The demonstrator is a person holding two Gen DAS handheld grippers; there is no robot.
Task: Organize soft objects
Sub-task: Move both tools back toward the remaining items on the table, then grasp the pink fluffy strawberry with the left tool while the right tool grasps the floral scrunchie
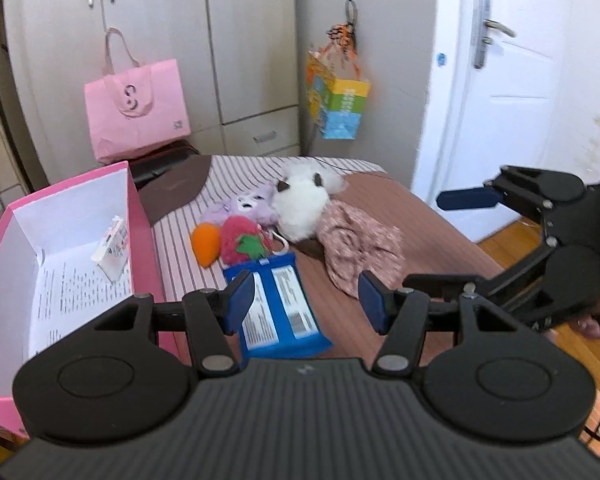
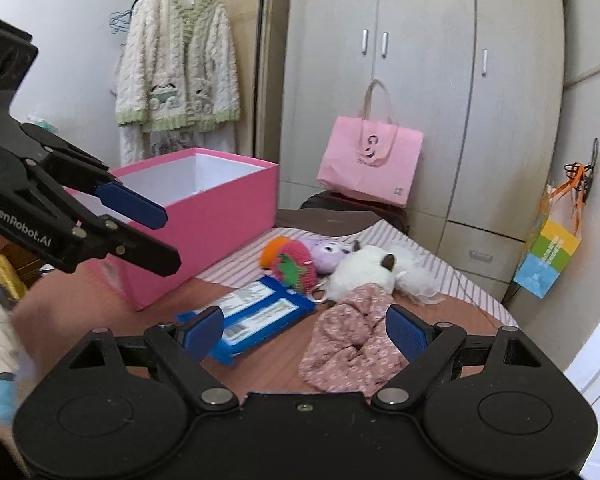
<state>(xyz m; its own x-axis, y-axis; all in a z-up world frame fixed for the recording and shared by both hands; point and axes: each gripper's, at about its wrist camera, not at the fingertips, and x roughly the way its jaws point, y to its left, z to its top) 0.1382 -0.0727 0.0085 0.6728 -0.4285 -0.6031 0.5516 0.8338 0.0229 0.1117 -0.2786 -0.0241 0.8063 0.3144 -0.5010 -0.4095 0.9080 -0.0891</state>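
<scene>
A pile of soft toys lies on the bed: an orange carrot (image 1: 205, 244), a red strawberry (image 1: 242, 245), a purple plush (image 1: 247, 208) and a white fluffy plush (image 1: 302, 208). A pink floral cloth (image 1: 360, 246) lies crumpled to their right. In front of them rests a blue wipes pack (image 1: 278, 312). The open pink box (image 1: 140, 236) stands at the left, with printed paper and a small white carton (image 1: 110, 250) inside. My left gripper (image 1: 306, 300) hovers open over the pack, holding nothing. My right gripper (image 2: 305, 334) is open above the floral cloth (image 2: 350, 344), also holding nothing.
A pink tote bag (image 1: 136, 110) leans on the wardrobe (image 1: 220, 40) behind the bed. A colourful paper bag (image 1: 338, 104) hangs from a wall hook. A white door (image 1: 500, 80) and wooden floor (image 1: 516, 240) are at the right. A knitted robe (image 2: 180, 72) hangs behind the box.
</scene>
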